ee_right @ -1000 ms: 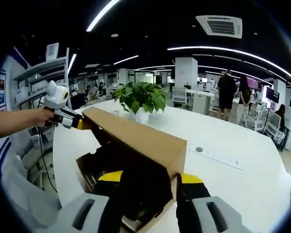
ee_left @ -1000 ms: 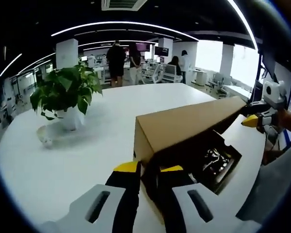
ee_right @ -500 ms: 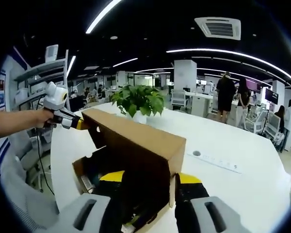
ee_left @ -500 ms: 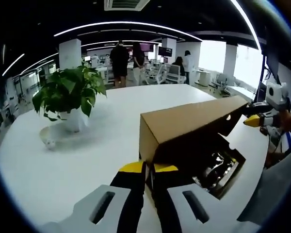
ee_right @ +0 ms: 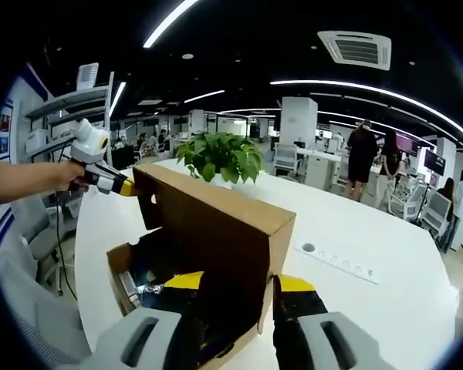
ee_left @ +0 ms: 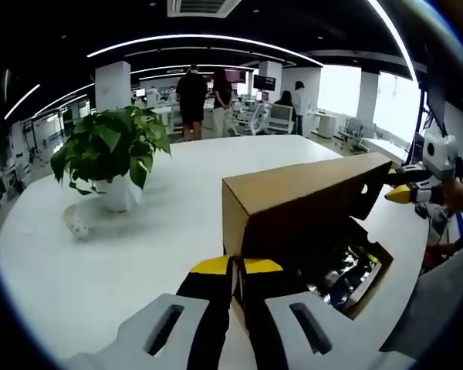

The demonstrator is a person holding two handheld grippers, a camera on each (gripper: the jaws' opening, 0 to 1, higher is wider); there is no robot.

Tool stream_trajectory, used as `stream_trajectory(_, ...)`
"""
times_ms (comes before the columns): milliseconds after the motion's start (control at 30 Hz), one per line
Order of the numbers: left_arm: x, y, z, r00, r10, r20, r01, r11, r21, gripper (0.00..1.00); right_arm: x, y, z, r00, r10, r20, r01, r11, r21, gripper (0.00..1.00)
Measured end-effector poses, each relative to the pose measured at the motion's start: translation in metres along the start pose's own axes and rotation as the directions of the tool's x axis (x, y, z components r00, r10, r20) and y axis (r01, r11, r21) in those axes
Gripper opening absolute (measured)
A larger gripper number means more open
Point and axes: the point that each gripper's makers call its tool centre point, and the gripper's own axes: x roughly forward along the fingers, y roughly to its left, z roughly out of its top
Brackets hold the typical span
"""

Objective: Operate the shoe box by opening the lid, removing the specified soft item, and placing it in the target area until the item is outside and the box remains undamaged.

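Both grippers, the left (ee_left: 237,267) and the right (ee_right: 239,283), pinch the cardboard lid (ee_left: 305,202), which is raised over the shoe box (ee_right: 127,266) on the white table (ee_left: 100,262). The contents are dark and unclear; removal remains.

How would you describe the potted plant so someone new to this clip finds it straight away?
Start at the big white table. The brown cardboard shoe box sits near its edge with its lid raised. Beyond the box stands the potted plant: broad green leaves in a white pot, the one green, living thing on the tabletop.
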Motion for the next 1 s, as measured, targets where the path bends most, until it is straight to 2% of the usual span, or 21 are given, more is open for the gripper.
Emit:
stream_trajectory(233,0.002,0.002,0.003,1.000,-0.004,-0.007,0.004,1.000,0.004,0.01,0.006,-0.002,-0.019,0.999,-0.006,-0.033,0.005,1.000,-0.005,0.29)
stream_trajectory(600,0.011,0.007,0.010,1.000,-0.007,-0.013,0.007,1.000,0.005,0.01,0.020,-0.019,-0.045,0.996,-0.051,-0.072,0.050,0.999,-0.020,0.22)
stream_trajectory(800,0.015,0.010,0.013,1.000,-0.012,-0.016,0.012,1.000,0.004,0.01,0.029,-0.024,-0.057,0.993,-0.070,-0.096,0.070,0.998,-0.005,0.15)
stream_trajectory(1000,0.019,0.012,0.016,1.000,-0.011,-0.021,0.011,1.000,0.008,0.01,0.037,-0.029,-0.060,0.991,-0.088,-0.101,0.088,0.996,-0.007,0.04)
